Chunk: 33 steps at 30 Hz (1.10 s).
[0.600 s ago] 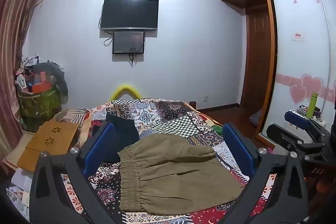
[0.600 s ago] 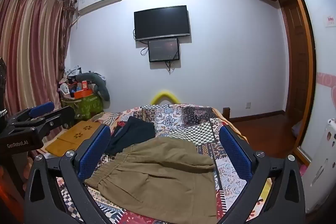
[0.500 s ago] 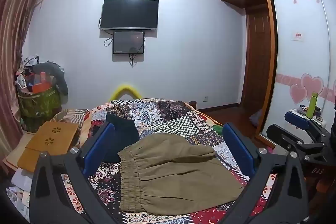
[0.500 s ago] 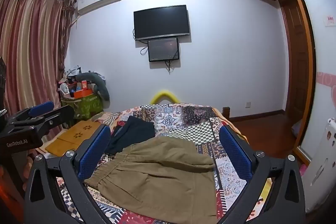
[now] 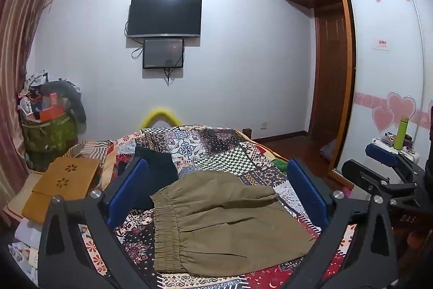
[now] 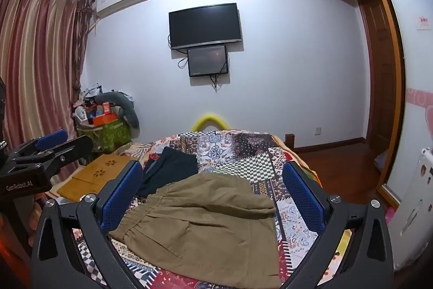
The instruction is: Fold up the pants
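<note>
Both hand-held grippers, left [image 5: 216, 197] and right [image 6: 212, 197], spread, empty, above pants [image 5: 227, 224]; only left view shows green bottle [image 5: 401, 132].

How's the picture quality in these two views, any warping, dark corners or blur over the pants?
Left wrist view: strong fisheye bend, the wardrobe bows, corners go black, the pants look sharp under dim, even room light. Right wrist view: same warping, the curtain curves, no glare on the TV.
</note>
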Each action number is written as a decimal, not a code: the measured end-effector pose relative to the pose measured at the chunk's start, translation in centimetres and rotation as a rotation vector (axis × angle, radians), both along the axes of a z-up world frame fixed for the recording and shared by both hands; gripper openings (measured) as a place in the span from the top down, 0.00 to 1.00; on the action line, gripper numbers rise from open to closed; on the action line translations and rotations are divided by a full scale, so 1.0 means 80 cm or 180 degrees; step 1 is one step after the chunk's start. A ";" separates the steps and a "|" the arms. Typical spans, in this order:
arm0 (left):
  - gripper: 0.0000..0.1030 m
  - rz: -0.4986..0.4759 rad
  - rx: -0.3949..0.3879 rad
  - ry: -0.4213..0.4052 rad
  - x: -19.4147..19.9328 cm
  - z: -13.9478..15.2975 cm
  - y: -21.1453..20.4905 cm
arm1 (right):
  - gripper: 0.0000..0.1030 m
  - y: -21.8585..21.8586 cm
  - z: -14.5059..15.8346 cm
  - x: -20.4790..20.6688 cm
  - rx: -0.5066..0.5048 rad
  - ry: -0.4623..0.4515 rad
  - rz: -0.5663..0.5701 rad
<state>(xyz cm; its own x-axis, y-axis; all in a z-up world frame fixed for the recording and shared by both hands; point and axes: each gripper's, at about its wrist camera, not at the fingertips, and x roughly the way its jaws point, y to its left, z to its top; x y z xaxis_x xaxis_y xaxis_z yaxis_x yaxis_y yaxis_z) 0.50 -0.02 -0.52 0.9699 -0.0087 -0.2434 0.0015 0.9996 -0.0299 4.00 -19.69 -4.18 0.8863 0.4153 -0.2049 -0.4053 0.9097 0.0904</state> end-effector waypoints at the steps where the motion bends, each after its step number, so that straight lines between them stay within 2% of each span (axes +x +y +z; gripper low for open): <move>1: 0.00 0.0002 -0.0001 0.0001 0.000 0.000 0.000 | 0.00 0.000 0.000 0.000 -0.0001 0.0002 0.0000; 33: 0.00 0.0025 0.0009 0.0012 -0.005 -0.003 0.006 | 0.00 0.002 0.002 -0.001 -0.0014 0.0033 0.0028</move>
